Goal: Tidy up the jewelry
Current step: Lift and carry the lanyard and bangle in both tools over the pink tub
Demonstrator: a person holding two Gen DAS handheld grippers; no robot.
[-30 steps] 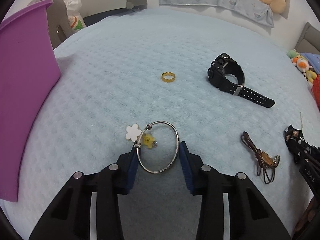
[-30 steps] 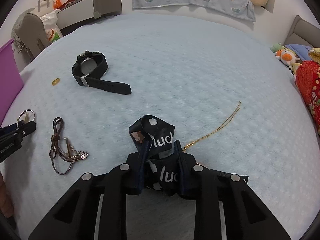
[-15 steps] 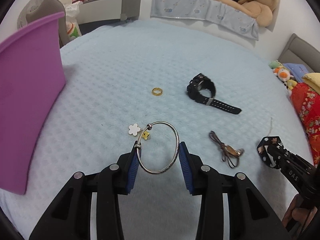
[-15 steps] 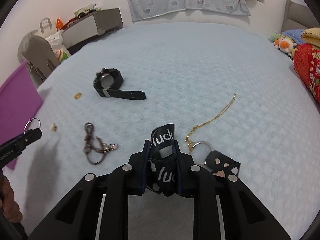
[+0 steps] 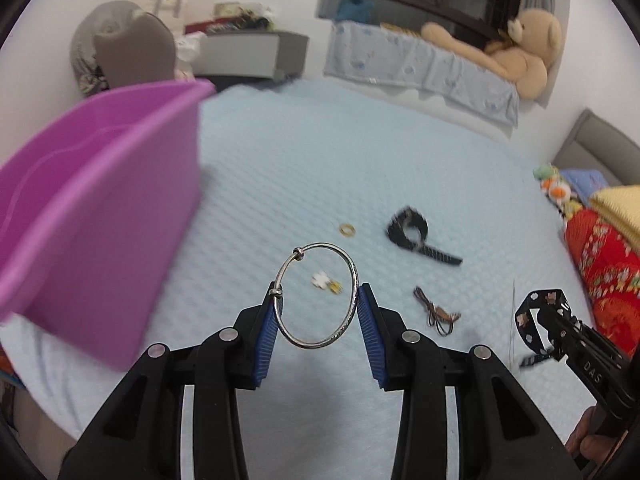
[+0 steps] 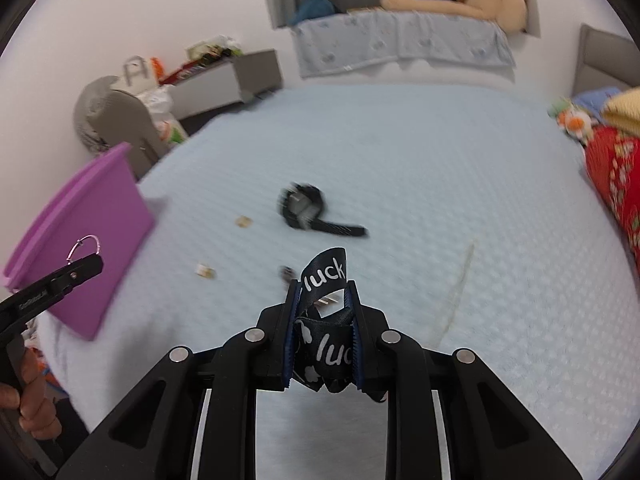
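My left gripper [image 5: 318, 300] is shut on a silver bangle [image 5: 352, 280] and holds it up in the air above the light blue bed cover. My right gripper [image 6: 322, 300] is shut on a black "luck" ribbon lanyard [image 6: 326, 270], also lifted; it shows in the left wrist view [image 5: 538, 320] too. A purple bin [image 5: 100, 208] stands at the left of the bed. On the cover lie a gold ring [image 5: 347, 229], a black watch [image 5: 414, 232], a brown cord bracelet [image 5: 436, 310], white and yellow charms [image 5: 326, 282] and a thin gold chain [image 6: 460, 280].
A teddy bear [image 5: 516, 52] lies on a blue-covered ledge at the back. A grey chair [image 5: 128, 48] and a grey cabinet [image 5: 252, 54] stand behind the bin. A red patterned cushion [image 5: 604, 256] and small plush toys [image 5: 554, 188] sit at the right.
Both grippers have risen well above the bed with their loads. The flower charms have stayed on the cover below the bangle. The purple bin now fills more of the left view.
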